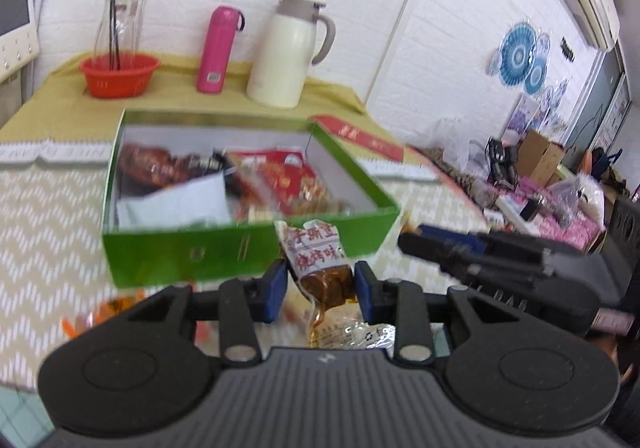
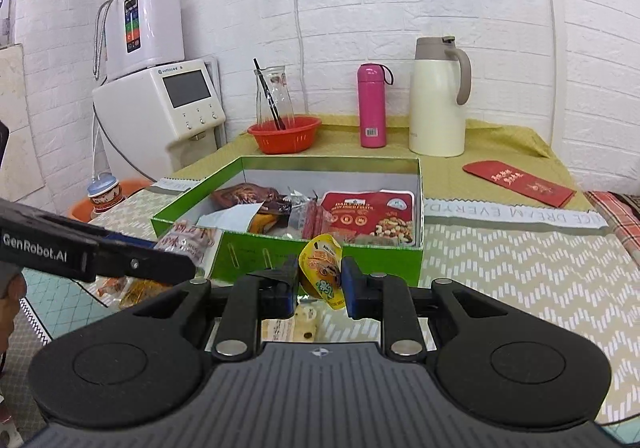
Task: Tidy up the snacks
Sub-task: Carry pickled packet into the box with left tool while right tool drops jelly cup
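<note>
Gripping one snack each, both grippers hang just short of the green box's near wall. The left gripper (image 1: 320,290) is closed on a brown pack (image 1: 322,268), its pads pinching the dark lower half at centre frame; the white printed top stands up and leans slightly left, so its long axis runs nearly vertical. The right gripper (image 2: 320,282) is clamped on a yellow pouch (image 2: 322,268), held at mid-body with its rounded top up and its tail slanting down to the right.

Both look light, soft and crinkly, with slick film likely to slip or twist if pinched at a seam; the filled middle, where the pads (image 1: 275,290) sit now, seems the safest hold. Neither looks fragile, though a hard squeeze could burst a seal.

Beyond them the box (image 2: 320,260) fills mid-frame, already holding a red nut pack (image 2: 370,218) at its right and darker packs to the left. More loose snacks (image 2: 132,288) lie on the table (image 2: 520,280) at lower left of the right view. Behind stand a red basket (image 2: 285,134), pink flask (image 2: 372,106) and cream jug (image 2: 438,98).
</note>
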{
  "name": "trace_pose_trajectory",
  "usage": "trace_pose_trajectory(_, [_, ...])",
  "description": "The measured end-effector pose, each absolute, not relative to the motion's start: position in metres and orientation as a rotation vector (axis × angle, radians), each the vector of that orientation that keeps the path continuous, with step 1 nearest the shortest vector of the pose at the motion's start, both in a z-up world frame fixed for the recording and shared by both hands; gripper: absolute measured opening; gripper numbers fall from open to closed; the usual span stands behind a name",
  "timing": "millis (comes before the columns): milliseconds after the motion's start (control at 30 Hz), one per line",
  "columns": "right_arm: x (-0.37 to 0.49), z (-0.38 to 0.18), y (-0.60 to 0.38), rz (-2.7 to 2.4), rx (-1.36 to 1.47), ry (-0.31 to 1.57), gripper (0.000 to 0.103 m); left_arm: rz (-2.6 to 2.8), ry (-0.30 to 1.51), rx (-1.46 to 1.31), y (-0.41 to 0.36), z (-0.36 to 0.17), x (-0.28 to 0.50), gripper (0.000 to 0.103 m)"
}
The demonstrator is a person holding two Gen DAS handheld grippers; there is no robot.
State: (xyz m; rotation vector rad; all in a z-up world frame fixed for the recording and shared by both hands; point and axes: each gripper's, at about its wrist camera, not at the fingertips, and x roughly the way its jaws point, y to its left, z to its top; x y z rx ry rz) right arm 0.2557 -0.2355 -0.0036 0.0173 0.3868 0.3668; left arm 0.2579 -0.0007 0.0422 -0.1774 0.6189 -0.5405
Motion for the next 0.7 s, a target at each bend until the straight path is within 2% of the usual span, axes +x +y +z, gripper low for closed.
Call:
trace_pose_trajectory(233, [0.293,0.008,-0.227,0.302,-0.053,0.349,0.040,-0.513,0.592,-0.230,-0.022,0.066,0.321,0.031])
trace_pose_trajectory(700, [0.360,-0.018,-0.217,0.257,-0.175,0.396,0.040,-0.421,0.657,-0.222,-0.051,0.032,0.417,0.032])
